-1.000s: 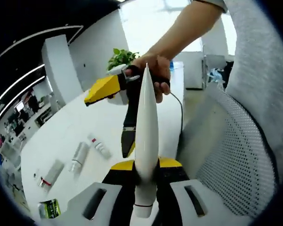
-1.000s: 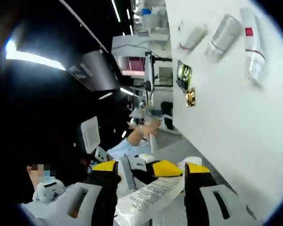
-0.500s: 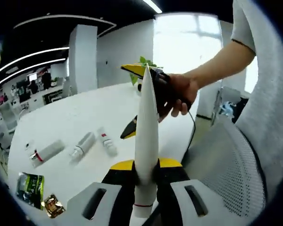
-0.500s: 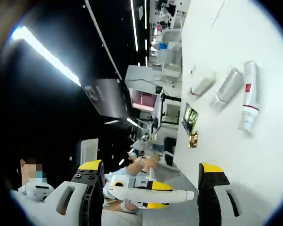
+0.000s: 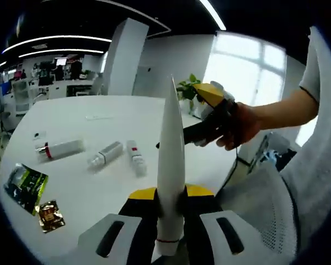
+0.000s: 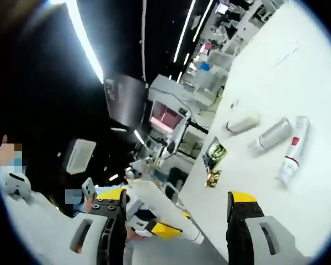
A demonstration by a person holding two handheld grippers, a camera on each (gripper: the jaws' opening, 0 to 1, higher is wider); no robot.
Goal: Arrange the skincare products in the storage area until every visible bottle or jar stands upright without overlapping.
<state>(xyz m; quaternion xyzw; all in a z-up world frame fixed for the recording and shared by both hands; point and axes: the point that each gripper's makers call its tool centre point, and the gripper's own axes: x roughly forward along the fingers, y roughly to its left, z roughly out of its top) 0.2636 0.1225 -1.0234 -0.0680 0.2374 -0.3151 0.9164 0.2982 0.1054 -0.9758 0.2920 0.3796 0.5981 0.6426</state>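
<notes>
Left gripper (image 5: 171, 207): jaws clamped on a smooth white tapered tube (image 5: 171, 165), held above the table's near edge. On the glossy white round table (image 5: 94, 118): foil sachets (image 5: 26, 185) by the left edge, then three tubes (image 5: 107, 154) lying flat mid-table. Open-plan office beyond. Right gripper (image 6: 176, 212): jaws spread, nothing between them.

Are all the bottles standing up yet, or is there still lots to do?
Nothing looks done yet. In hand: the left gripper is shut on a white tube, holding it above the white table. The right gripper is open, holding nothing. Left to do: three tubes lie on their sides and need standing up. Two foil packets lie flat nearby.
</notes>
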